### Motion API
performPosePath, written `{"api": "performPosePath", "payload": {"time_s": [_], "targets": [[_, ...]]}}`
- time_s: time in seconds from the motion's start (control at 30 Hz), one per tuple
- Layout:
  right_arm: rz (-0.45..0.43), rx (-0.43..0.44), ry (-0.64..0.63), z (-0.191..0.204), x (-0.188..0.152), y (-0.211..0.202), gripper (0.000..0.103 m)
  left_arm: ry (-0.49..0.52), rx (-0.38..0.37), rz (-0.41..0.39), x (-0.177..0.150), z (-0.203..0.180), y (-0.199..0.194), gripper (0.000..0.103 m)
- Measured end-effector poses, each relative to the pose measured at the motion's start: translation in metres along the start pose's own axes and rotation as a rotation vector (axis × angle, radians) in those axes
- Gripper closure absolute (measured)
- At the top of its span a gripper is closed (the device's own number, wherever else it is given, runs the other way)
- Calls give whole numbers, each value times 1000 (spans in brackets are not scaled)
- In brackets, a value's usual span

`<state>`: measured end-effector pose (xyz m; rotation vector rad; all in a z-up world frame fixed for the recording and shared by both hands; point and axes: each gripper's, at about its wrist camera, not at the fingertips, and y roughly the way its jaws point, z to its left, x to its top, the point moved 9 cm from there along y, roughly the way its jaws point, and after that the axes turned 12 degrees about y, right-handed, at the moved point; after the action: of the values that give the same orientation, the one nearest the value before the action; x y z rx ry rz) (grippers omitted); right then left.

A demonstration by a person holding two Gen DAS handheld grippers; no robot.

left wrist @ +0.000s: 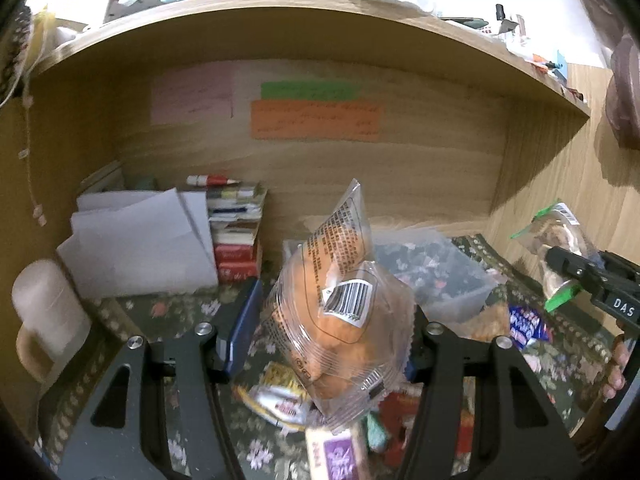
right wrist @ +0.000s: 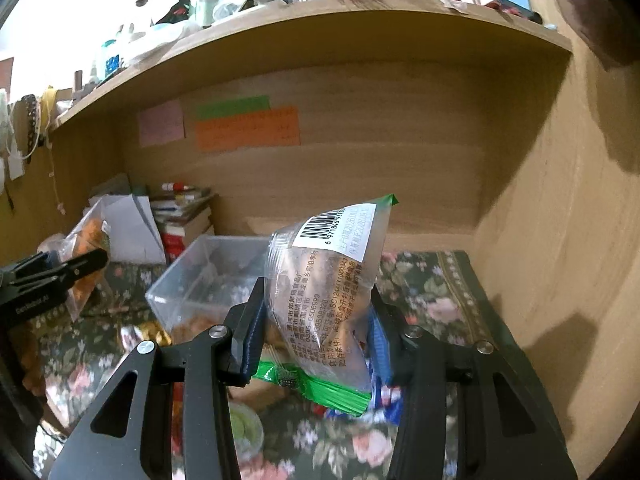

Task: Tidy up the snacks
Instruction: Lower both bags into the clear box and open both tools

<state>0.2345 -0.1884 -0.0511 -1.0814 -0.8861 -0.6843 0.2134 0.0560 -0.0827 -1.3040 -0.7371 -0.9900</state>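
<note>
My left gripper (left wrist: 320, 340) is shut on a clear packet of orange snack (left wrist: 340, 312) with a barcode, held above the floral cloth. My right gripper (right wrist: 316, 328) is shut on a clear packet with green edges (right wrist: 324, 280) and a barcode label, held in front of a clear plastic box (right wrist: 200, 280). The box (left wrist: 448, 276) sits behind the orange packet in the left wrist view. Each gripper shows in the other's view: the right one (left wrist: 568, 276) with its green-edged packet (left wrist: 556, 236) at far right, the left one (right wrist: 84, 260) with the orange packet (right wrist: 88, 244) at far left.
Several loose snack packets (left wrist: 288, 400) lie on the floral cloth (right wrist: 432, 292). A stack of books (left wrist: 236, 232), white paper (left wrist: 140, 248) and a white mug (left wrist: 48, 312) stand at the back left. A wooden shelf (left wrist: 320, 12) overhangs; a wooden side wall (right wrist: 560, 240) closes the right.
</note>
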Motion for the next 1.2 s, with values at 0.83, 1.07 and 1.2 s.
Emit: {"api": "performPosePath", "payload": {"time_s": [0.83, 1.07, 1.2], "targets": [[210, -47, -81, 7, 6, 123, 62, 28, -86, 220, 3, -7, 130, 45], [287, -61, -92, 3, -10, 141, 62, 33, -97, 269, -8, -10, 142, 44], [311, -64, -92, 7, -14, 148, 59, 34, -106, 284, -11, -11, 145, 41]]}}
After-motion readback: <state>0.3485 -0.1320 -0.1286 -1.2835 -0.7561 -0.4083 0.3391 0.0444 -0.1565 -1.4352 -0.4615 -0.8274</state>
